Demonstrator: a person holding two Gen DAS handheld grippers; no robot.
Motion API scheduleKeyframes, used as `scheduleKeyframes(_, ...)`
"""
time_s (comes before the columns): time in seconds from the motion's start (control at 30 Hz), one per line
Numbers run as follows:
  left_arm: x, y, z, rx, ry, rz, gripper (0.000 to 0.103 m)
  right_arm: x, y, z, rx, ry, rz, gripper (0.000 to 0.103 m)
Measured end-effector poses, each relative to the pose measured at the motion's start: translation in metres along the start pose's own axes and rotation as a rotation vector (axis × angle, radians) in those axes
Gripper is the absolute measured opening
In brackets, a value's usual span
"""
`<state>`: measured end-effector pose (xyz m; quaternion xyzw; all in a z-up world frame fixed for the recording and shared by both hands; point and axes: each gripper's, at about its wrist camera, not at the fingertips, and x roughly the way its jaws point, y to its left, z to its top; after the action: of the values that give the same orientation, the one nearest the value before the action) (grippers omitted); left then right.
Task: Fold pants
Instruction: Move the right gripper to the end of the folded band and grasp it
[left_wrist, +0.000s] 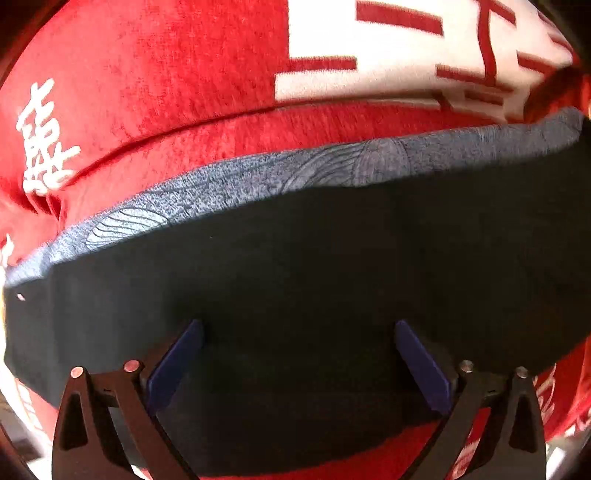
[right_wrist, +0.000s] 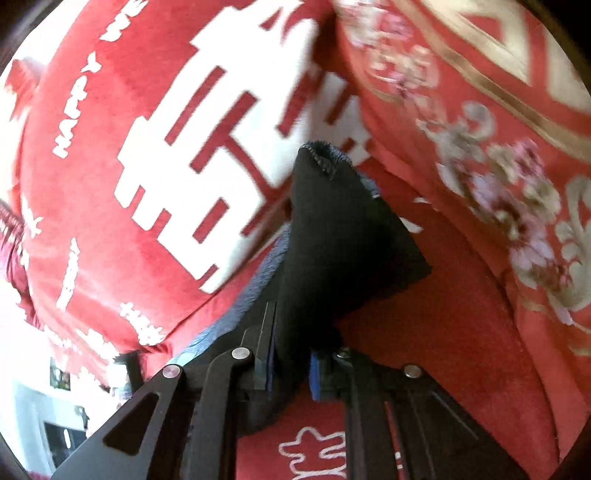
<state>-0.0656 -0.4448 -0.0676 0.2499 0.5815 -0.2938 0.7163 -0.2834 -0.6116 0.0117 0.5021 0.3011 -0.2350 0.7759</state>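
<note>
The pants (left_wrist: 314, 266) are black with a blue-grey patterned inner side showing along the far edge (left_wrist: 258, 181). They lie flat across a red bed cover. My left gripper (left_wrist: 299, 328) is open just above the black cloth, its blue pads spread wide apart. In the right wrist view my right gripper (right_wrist: 290, 350) is shut on a bunched fold of the black pants (right_wrist: 343, 236), which rises from between the pads to a hemmed end (right_wrist: 325, 155).
The red bed cover (left_wrist: 166, 74) with large white characters (right_wrist: 221, 147) lies under everything. A red quilt with gold and floral pattern (right_wrist: 498, 129) is at the right. The bed edge and a bright room show at lower left (right_wrist: 48, 406).
</note>
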Motion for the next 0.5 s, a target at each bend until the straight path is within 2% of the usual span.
scheduleKeyframes(0.1,-0.001,-0.004,0.001,0.035,-0.001,0.020,0.103,-0.004,0.023,-0.001,-0.075,-0.008,-0.005,0.015)
scheduleKeyframes(0.3,0.000,-0.003,0.008,0.064,0.007,-0.014,0.103,-0.006,0.068,-0.007,-0.198,0.002,-0.018,0.015)
scheduleKeyframes(0.4,-0.005,0.010,0.012,0.032,0.030,-0.079,0.103,-0.009,0.087,-0.013,-0.258,0.003,-0.021,0.015)
scheduleKeyframes(0.5,-0.019,0.037,0.007,-0.002,0.003,-0.137,0.103,-0.007,0.116,-0.021,-0.322,0.005,-0.025,0.015)
